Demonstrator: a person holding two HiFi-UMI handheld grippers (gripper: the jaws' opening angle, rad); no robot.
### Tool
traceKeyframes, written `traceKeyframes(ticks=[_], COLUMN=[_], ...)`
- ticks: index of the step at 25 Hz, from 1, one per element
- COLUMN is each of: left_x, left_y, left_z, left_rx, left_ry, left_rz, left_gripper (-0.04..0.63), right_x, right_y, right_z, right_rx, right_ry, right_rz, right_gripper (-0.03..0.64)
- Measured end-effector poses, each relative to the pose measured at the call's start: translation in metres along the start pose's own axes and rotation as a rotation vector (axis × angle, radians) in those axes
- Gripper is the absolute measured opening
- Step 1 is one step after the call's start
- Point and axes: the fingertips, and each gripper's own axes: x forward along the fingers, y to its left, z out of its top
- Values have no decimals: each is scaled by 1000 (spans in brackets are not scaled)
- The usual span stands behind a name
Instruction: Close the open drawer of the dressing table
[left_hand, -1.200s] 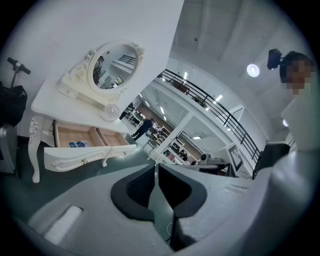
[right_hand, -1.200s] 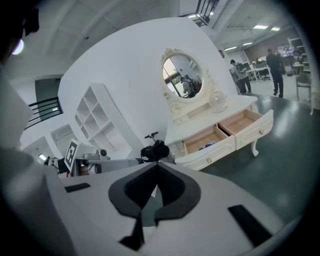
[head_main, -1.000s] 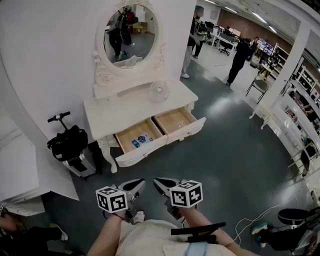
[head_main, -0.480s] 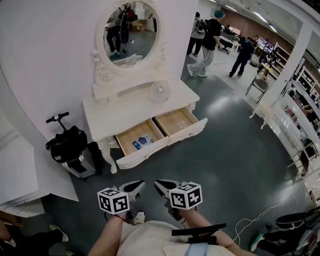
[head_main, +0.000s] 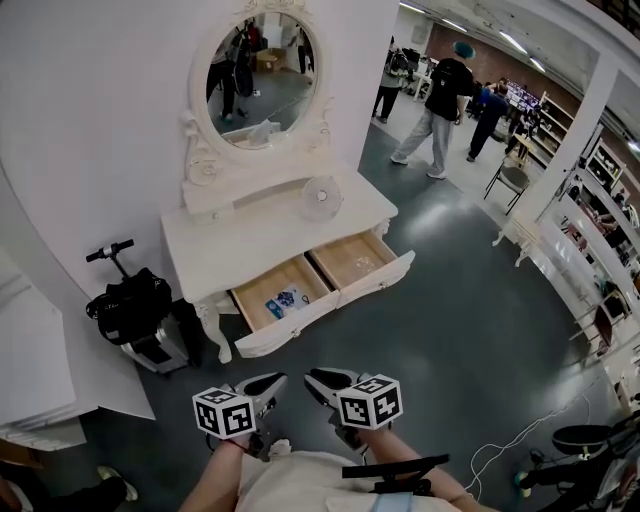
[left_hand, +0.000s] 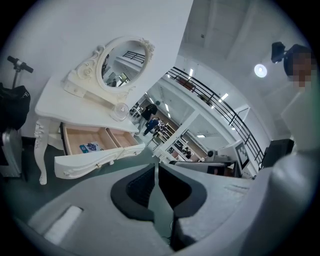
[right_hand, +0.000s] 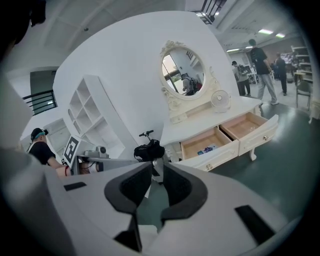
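**Drawers of the dressing table (head_main: 200, 240), two.** Both are found pulled out, side by side, under the white surface.
- The left drawer (head_main: 275, 335) is lined in pale wood, and a small blue packet (head_main: 288, 298) is lying in it.
- The right drawer (head_main: 385, 280) is lined the same; a few small bits inside it cannot be made out.

**Table.** It is set against a white wall on a dark floor (head_main: 460, 330).
- An oval mirror (head_main: 262, 80) in a carved frame is mounted above.
- A small round white item (head_main: 322, 197) is stood on the surface towards the right.
- A black bag (head_main: 130, 305) is hung on a scooter frame just beside the table's left leg.

**Left gripper (head_main: 268, 381).** It is held low by the person's body, well apart from the drawers. The fingers are clenched together on nothing.

**Right gripper (head_main: 312, 378).** It is held just beside the left one. The fingers are opening, with nothing between them.

**People (head_main: 440, 110).** They are seen walking far behind the table.
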Motion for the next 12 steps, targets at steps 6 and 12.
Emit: traceKeyframes(ticks=[6, 12], left_x=[-8, -4], left_y=[16, 33], left_z=[15, 21], left_rx=[4, -13], left_ry=[14, 23], left_rz=[-34, -49], left_gripper=[18, 18], right_x=[16, 28], right_y=[-2, -12], right_z=[13, 12], right_rx=[32, 57], right_ry=[-32, -18], right_rz=[-48, -79], right_gripper=[81, 81])
